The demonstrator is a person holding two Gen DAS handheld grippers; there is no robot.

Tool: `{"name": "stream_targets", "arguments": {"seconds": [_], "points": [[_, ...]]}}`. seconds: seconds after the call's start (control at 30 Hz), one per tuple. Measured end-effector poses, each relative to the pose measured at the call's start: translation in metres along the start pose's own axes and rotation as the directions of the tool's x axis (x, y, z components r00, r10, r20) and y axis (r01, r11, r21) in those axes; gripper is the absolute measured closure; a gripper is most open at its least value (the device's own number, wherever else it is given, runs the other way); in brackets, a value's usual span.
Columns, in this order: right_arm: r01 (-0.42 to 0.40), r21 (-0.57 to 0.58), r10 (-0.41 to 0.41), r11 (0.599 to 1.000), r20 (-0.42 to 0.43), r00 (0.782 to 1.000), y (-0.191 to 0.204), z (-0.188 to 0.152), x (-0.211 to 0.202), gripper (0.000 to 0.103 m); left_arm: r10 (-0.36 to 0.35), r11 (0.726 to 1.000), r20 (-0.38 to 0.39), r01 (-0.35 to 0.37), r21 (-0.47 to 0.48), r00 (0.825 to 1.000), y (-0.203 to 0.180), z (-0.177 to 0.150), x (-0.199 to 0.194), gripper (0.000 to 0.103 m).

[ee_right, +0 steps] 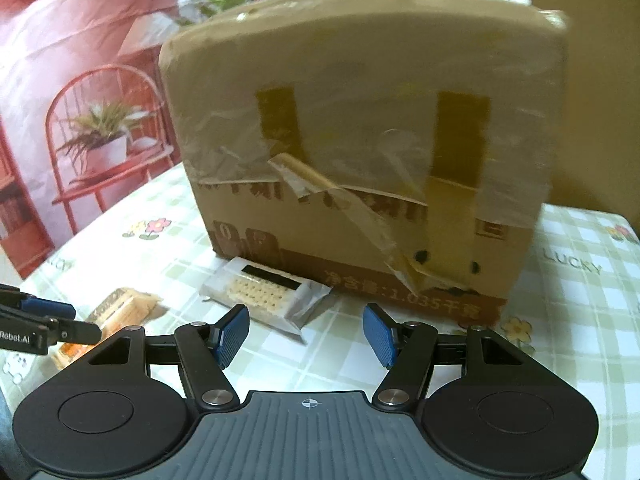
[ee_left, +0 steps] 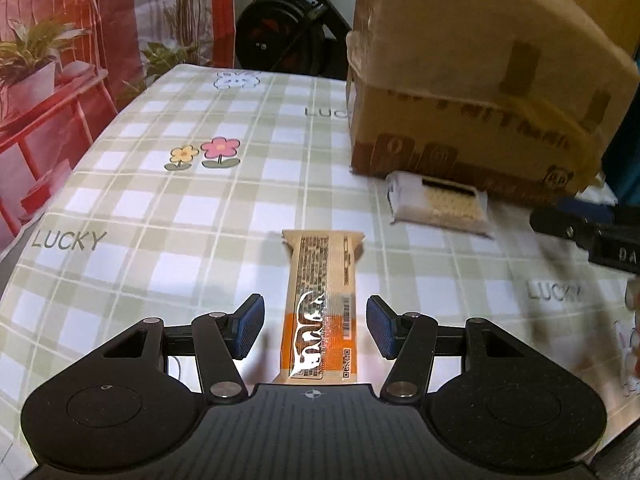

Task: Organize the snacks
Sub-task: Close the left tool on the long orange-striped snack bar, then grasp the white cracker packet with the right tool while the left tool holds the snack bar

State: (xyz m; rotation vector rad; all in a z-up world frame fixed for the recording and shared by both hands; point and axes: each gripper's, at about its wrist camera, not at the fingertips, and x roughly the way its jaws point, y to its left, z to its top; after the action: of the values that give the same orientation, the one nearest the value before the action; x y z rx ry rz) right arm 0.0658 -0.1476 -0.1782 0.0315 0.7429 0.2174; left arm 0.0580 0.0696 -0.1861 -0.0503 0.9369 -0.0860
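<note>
A long tan and orange snack bar [ee_left: 322, 304] lies on the checked tablecloth, its near end between the open jaws of my left gripper [ee_left: 315, 326], which do not touch it. It also shows in the right wrist view [ee_right: 120, 308] beside the left gripper's fingers [ee_right: 52, 320]. A white cracker packet [ee_left: 438, 204] lies against the foot of the tall taped cardboard box [ee_left: 472, 80]. In the right wrist view the packet [ee_right: 272, 296] lies just ahead and left of my open, empty right gripper [ee_right: 306, 336], and the box [ee_right: 360, 140] stands close ahead.
The tablecloth [ee_left: 160, 200] has flower prints and LUCKY lettering. The right gripper's body [ee_left: 592, 236] shows at the right edge of the left wrist view. A red printed backdrop [ee_left: 60, 60] hangs beyond the table's left edge. An exercise bike [ee_left: 288, 28] stands behind the table.
</note>
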Motion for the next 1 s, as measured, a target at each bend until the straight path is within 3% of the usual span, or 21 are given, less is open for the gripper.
{"name": "stream_targets", "arguments": {"seconds": [0.2, 0.23, 0.3, 0.43, 0.73, 1.0], "points": [[-0.030, -0.040, 0.028, 0.999, -0.049, 0.998, 0.005, 0.010, 0.034, 0.043, 0.023, 1.000, -0.017, -0.022, 0.005, 1.000, 0.002, 0.001, 0.013, 0.046], [-0.036, -0.038, 0.033, 0.999, -0.061, 0.998, 0.005, 0.009, 0.039, 0.043, 0.028, 1.000, -0.014, -0.028, 0.011, 1.000, 0.002, 0.001, 0.014, 0.048], [-0.046, -0.022, 0.043, 0.999, -0.090, 0.995, 0.004, 0.009, 0.051, 0.043, 0.036, 0.999, -0.010, -0.035, 0.024, 0.999, 0.002, 0.001, 0.016, 0.062], [-0.061, 0.019, 0.063, 0.998, -0.128, 0.990, 0.005, 0.006, 0.064, 0.043, 0.040, 0.999, 0.005, -0.040, -0.006, 0.999, 0.009, 0.007, 0.022, 0.063], [-0.220, 0.011, 0.217, 0.975, -0.211, 0.953, 0.026, 0.001, 0.053, 0.046, 0.043, 0.998, 0.017, -0.043, -0.038, 0.999, 0.010, 0.016, 0.031, 0.063], [-0.134, -0.188, 0.104, 0.973, -0.162, 0.981, 0.041, 0.016, 0.042, 0.044, 0.035, 0.998, 0.016, -0.034, -0.054, 0.999, 0.011, 0.015, 0.028, 0.063]]}}
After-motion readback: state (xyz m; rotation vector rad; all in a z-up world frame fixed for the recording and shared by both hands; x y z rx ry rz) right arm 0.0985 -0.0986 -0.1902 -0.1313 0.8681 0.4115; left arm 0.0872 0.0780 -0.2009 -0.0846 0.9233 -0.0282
